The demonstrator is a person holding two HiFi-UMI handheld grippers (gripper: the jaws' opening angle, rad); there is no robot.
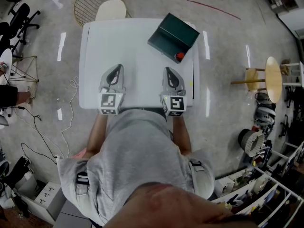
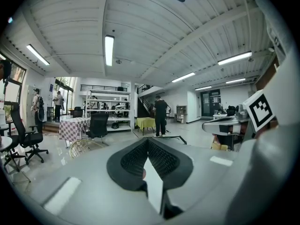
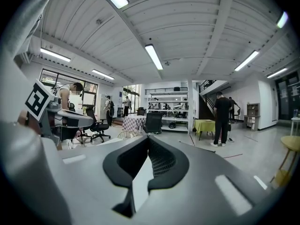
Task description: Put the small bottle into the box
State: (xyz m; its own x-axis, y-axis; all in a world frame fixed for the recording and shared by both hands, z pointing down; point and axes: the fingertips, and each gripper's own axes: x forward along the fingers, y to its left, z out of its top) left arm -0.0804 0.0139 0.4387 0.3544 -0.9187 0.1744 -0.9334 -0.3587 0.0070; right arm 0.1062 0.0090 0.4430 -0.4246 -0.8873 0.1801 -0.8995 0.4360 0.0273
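Spotted small bottle (image 1: pixel 179 57), red on top, right at near corner of dark green box (image 1: pixel 173 34) on white table (image 1: pixel 133 42). Found left gripper (image 1: pixel 115 68) and right gripper (image 1: pixel 169 71) closed, empty, well apart from it.

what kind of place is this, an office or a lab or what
Probably an open workshop or lab: loose cables on a bare floor, metal shelving stocked with gear, and office chairs scattered around.
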